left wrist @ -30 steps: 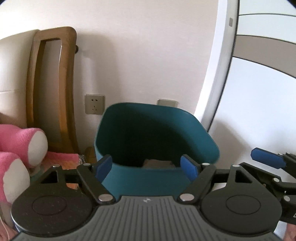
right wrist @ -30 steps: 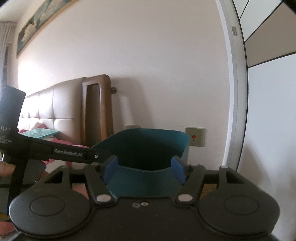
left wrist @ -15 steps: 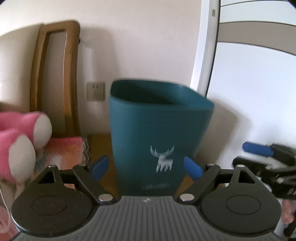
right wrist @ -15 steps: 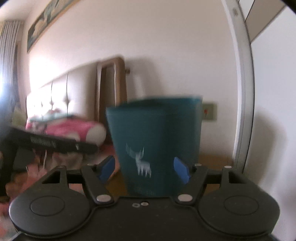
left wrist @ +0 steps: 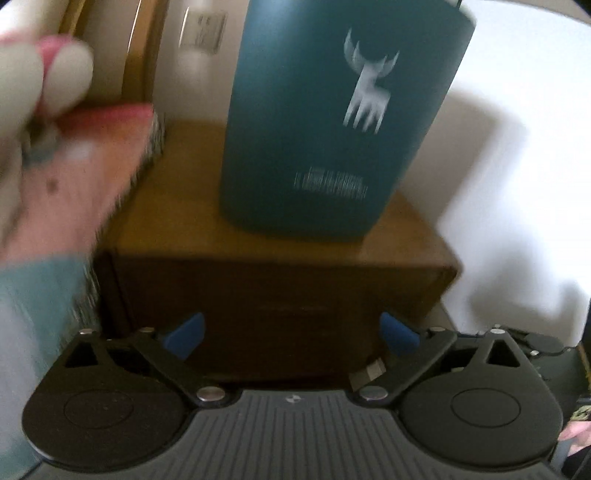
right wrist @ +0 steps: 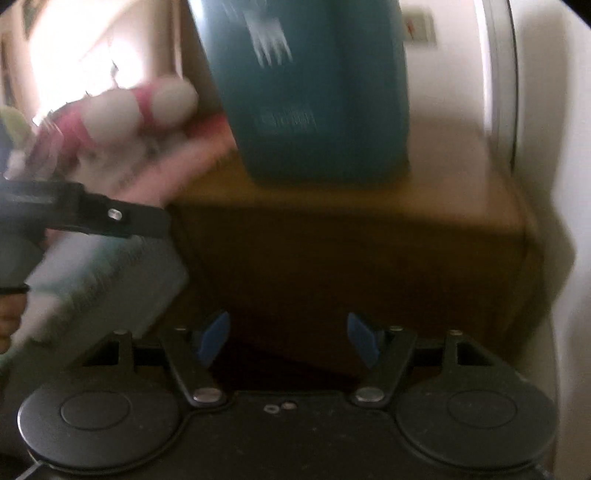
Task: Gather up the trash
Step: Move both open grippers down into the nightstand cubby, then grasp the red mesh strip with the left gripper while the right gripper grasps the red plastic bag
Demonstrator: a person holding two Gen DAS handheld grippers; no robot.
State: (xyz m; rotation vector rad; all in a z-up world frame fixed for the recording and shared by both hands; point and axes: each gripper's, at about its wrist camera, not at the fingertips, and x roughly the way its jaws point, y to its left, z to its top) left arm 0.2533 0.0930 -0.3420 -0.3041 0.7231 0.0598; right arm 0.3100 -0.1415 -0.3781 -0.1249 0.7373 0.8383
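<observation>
Left gripper (left wrist: 291,332) is standing wide apart with nothing between its blue pads (left wrist: 183,334); its jaws have just been opening further. Right gripper (right wrist: 288,338) is also standing apart and empty, its blue pads (right wrist: 360,338) framing only the dark front of the cabinet; it widened a little within the past second and is now holding that width. Part of the left gripper's black body is crossing the left side of the right wrist view.

Teal trash bin (left wrist: 332,122) is standing upright on top of the brown wooden nightstand (left wrist: 280,295), towards the back near the white wall. Its long axis is running vertically, with the mouth pointing up (rim is cut off at the top of both views, so contents are not visible). Sides are tapering slightly towards the base. A pale deer figure is printed on the front face, with lines of small pale lettering below it, unreadable through motion blur.

Both grippers are sitting below the bin, facing the nightstand's front, well apart from the bin.

Pink and white plush toy (left wrist: 44,81) is lying on pink bedding (left wrist: 74,177) left of the nightstand. Wall socket (left wrist: 203,31) is showing left of the bin.
</observation>
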